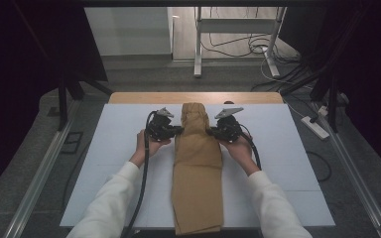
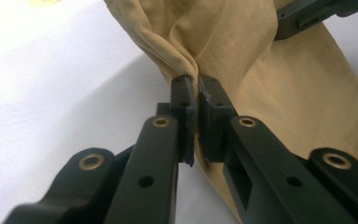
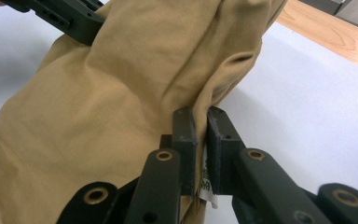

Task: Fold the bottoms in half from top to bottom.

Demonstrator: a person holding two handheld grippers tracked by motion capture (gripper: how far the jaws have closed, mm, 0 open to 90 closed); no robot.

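A pair of tan trousers (image 1: 197, 168) lies folded lengthwise down the middle of the white table top (image 1: 109, 163), its far end lifted and bunched. My left gripper (image 1: 177, 130) is shut on the trousers' left edge; in the left gripper view the jaws pinch a fold of tan cloth (image 2: 186, 60) at my left gripper (image 2: 196, 93). My right gripper (image 1: 212, 131) is shut on the trousers' right edge; the right gripper view has tan cloth (image 3: 121, 102) and a small white label caught at my right gripper (image 3: 201, 121).
A wooden strip (image 1: 144, 97) borders the table's far edge. Beyond it stand a desk frame (image 1: 238, 29) and loose cables on the floor. A power strip (image 1: 315, 127) lies on the floor at the right. Metal rails run along both sides.
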